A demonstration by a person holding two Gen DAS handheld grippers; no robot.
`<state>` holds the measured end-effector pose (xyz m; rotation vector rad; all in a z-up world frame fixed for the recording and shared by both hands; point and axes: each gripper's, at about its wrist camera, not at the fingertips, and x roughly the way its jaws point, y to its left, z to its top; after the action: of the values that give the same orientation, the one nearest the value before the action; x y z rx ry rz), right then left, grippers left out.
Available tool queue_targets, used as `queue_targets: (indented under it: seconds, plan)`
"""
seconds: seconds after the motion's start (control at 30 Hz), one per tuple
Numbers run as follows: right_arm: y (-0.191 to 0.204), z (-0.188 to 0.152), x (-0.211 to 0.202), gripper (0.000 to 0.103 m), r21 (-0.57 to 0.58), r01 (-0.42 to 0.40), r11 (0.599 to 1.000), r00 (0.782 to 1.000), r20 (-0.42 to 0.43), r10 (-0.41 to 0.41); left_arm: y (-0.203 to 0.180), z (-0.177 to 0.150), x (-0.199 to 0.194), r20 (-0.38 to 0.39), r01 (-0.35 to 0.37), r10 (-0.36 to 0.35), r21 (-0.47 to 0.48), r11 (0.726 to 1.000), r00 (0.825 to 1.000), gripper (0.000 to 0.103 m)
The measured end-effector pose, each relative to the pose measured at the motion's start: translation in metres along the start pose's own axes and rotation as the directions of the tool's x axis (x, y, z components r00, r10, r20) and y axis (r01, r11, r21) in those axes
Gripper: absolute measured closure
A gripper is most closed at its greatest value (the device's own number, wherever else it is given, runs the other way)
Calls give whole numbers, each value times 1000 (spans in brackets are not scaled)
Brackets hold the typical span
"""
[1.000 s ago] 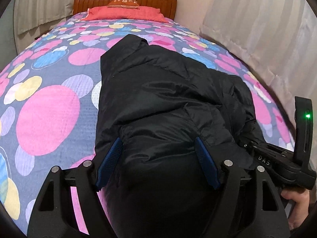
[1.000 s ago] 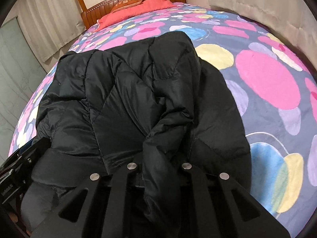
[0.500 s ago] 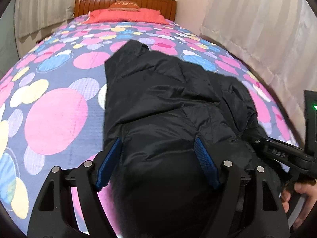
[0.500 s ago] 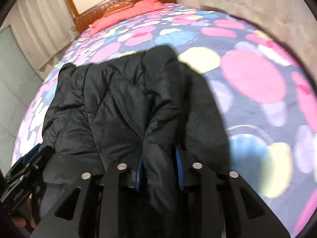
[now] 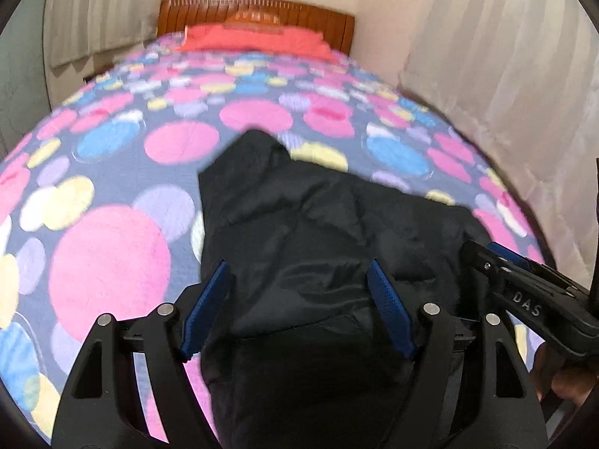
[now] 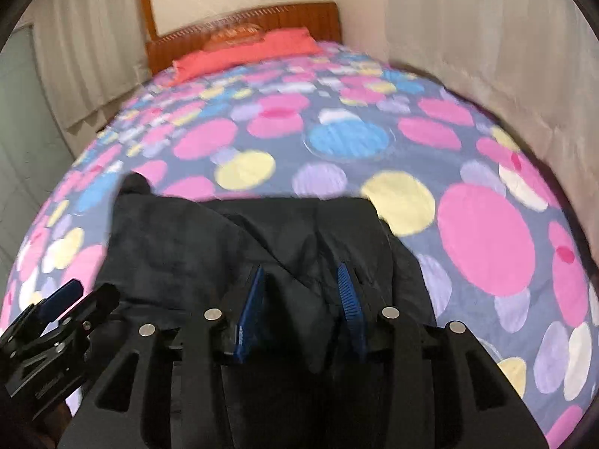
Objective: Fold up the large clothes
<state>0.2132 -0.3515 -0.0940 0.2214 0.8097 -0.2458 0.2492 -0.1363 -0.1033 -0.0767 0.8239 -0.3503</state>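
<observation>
A black puffy jacket (image 5: 318,232) lies bunched on the near end of the bed, also in the right wrist view (image 6: 209,239). My left gripper (image 5: 299,280) is open, its blue pads wide apart above the jacket's near edge. My right gripper (image 6: 299,280) is open, its blue pads a hand's width apart with a fold of the jacket lying loose between them. The right gripper shows at the right of the left wrist view (image 5: 524,292); the left gripper shows at the lower left of the right wrist view (image 6: 56,321).
The bed (image 5: 108,262) has a blue cover with pink, yellow and blue circles. A red pillow (image 5: 254,41) and a wooden headboard (image 5: 258,7) are at the far end. Pale curtains (image 5: 505,86) hang along the right side.
My right gripper has opened and let go of the jacket fold. Both grippers have pulled back and tilted up, so more of the bed shows beyond the jacket.
</observation>
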Motion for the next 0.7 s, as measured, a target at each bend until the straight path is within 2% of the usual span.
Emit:
queue_targets:
  seconds: [0.1,0.2,0.33,0.7]
  plan:
    - [-8,-11,18,61,1,12,1000,1000,-25,-12,2,-5,17,-34,-3,2,-27,1000,999,21]
    - [-11,-22,33,60,-10,15,1000,999,-35,-15,-4,-9,27,-46,-13,13,-7,1000,999,18]
    - [-9,-30,42,59,-30,39,999,999,-21,-39,-8,-14,36,-43,-30,31,21,999,999,17]
    - [-14,-41,56,58,6,18,1000,1000,19,-18,-11,-24,52,-24,-60,61,52,997,998,15]
